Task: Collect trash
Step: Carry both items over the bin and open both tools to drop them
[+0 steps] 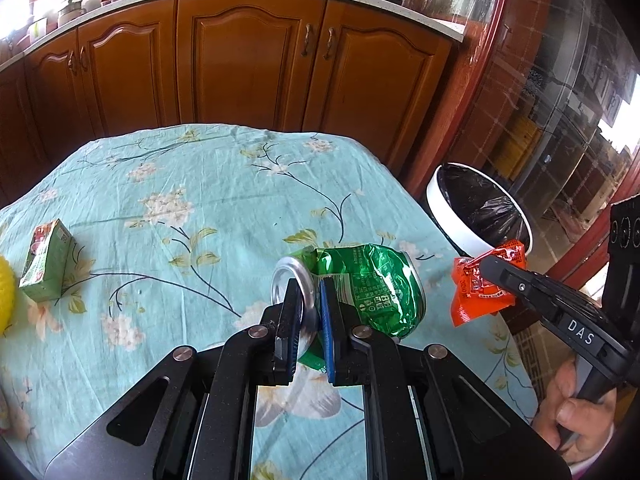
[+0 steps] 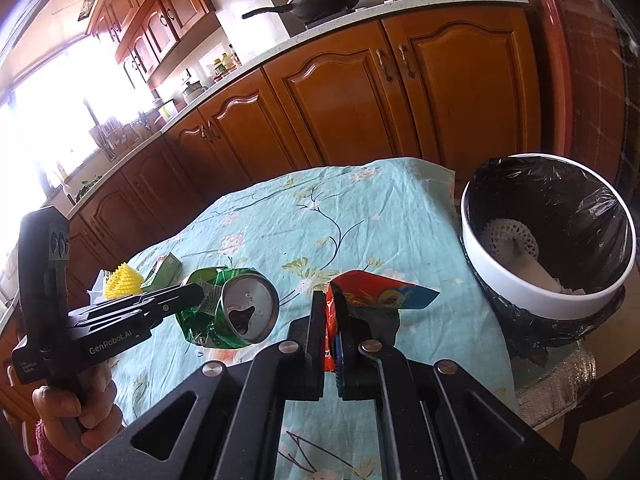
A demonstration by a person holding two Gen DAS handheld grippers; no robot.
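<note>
My left gripper (image 1: 310, 294) is shut on a crushed green can (image 1: 360, 284) and holds it above the floral tablecloth (image 1: 180, 200). The can also shows in the right wrist view (image 2: 232, 312), with the left gripper (image 2: 192, 294) on it. My right gripper (image 2: 330, 308) is shut on a red snack wrapper (image 2: 372, 294), held near the table's right edge. The wrapper (image 1: 480, 284) and right gripper (image 1: 492, 268) show in the left wrist view. A white bin with a black liner (image 2: 548, 232) stands to the right of the table, with some white trash inside.
A small green juice carton (image 1: 46, 260) lies at the table's left, next to a spiky yellow ball (image 2: 122, 280). Wooden kitchen cabinets (image 1: 248, 64) stand behind the table. The bin (image 1: 476, 208) sits lower than the tabletop.
</note>
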